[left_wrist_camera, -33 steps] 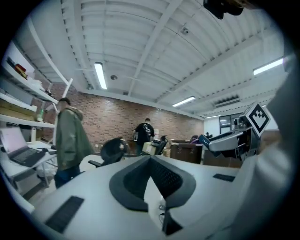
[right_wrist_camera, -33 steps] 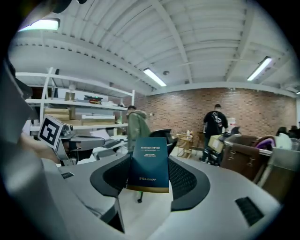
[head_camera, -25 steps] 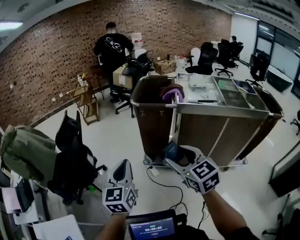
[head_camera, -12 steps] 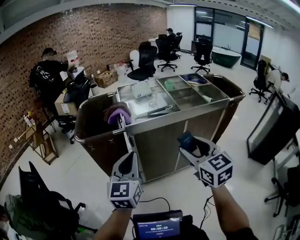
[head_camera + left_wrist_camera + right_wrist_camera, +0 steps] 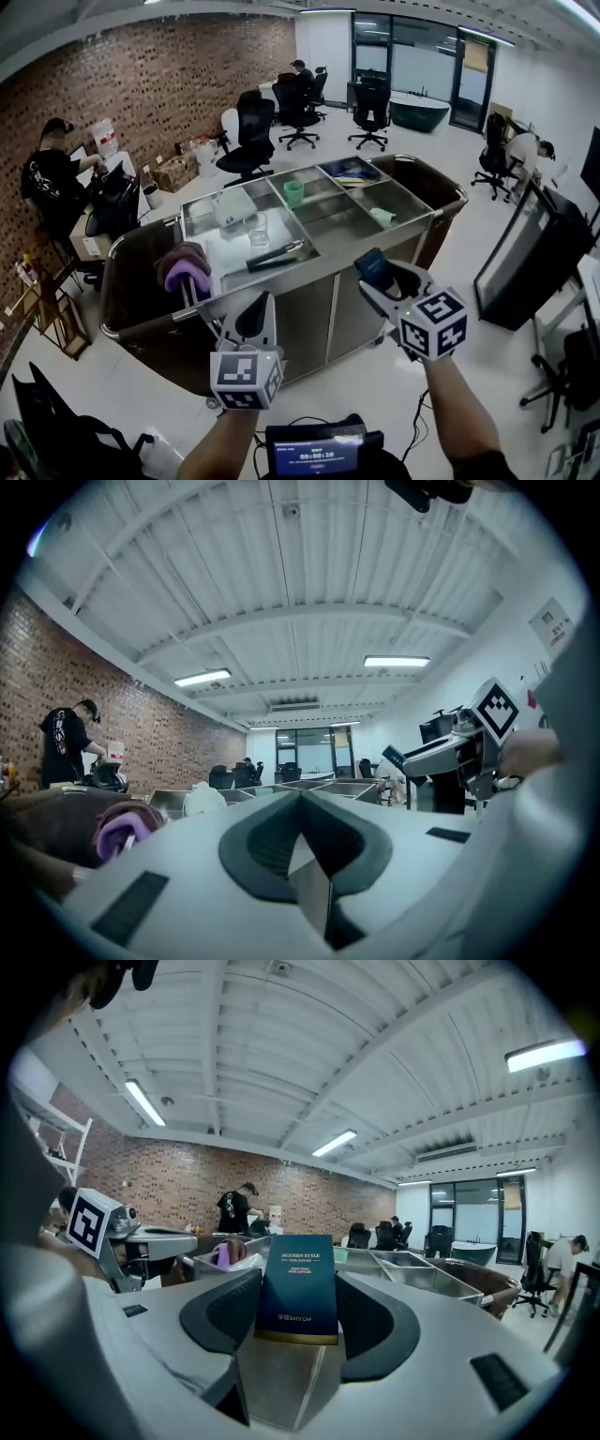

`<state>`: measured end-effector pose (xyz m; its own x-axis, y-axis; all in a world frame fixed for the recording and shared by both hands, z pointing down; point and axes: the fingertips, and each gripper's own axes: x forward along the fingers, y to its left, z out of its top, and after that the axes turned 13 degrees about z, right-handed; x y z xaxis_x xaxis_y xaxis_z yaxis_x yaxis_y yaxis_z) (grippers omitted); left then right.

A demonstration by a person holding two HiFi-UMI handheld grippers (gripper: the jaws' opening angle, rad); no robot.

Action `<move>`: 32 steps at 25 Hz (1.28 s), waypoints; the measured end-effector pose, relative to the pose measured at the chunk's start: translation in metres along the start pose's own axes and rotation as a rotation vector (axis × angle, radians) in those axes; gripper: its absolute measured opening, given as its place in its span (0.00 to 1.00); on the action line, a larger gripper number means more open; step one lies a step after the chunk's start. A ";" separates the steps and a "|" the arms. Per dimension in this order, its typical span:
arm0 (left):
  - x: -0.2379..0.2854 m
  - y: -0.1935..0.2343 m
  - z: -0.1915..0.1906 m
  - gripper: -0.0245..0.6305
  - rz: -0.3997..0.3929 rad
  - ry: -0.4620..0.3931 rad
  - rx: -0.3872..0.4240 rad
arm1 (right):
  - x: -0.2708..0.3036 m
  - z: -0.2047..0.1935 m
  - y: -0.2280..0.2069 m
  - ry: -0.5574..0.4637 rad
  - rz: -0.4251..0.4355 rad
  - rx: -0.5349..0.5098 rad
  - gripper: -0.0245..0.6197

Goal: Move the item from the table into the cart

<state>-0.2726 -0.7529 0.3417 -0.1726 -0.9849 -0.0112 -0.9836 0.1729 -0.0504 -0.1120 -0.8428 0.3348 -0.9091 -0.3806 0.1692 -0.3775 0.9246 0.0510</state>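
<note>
One blue box (image 5: 298, 1283) | partly hidden in right gripper (image 5: 382, 278) jaws

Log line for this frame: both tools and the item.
right tool: shut on blue box, short of cart | left tool: shut, empty | blue box: not yet in cart

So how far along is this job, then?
Done: the dark box is picked up. In hand: the right gripper clamps it in its jaws, near the cart. Still to do: setting it into a cart tray. The left gripper is shut and empty.
</note>
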 end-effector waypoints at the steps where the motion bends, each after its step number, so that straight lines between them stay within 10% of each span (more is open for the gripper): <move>1: 0.025 -0.011 0.002 0.05 0.007 -0.001 0.000 | 0.006 0.001 -0.027 -0.001 0.012 -0.004 0.40; 14: 0.275 -0.103 0.033 0.05 0.182 0.021 0.011 | 0.105 0.016 -0.302 0.073 0.245 -0.045 0.40; 32: 0.389 -0.040 0.014 0.05 0.227 0.101 0.017 | 0.247 -0.024 -0.353 0.339 0.363 -0.002 0.41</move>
<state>-0.2992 -1.1431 0.3255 -0.3945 -0.9157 0.0762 -0.9181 0.3893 -0.0744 -0.1989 -1.2627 0.3820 -0.8733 -0.0069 0.4872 -0.0465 0.9965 -0.0692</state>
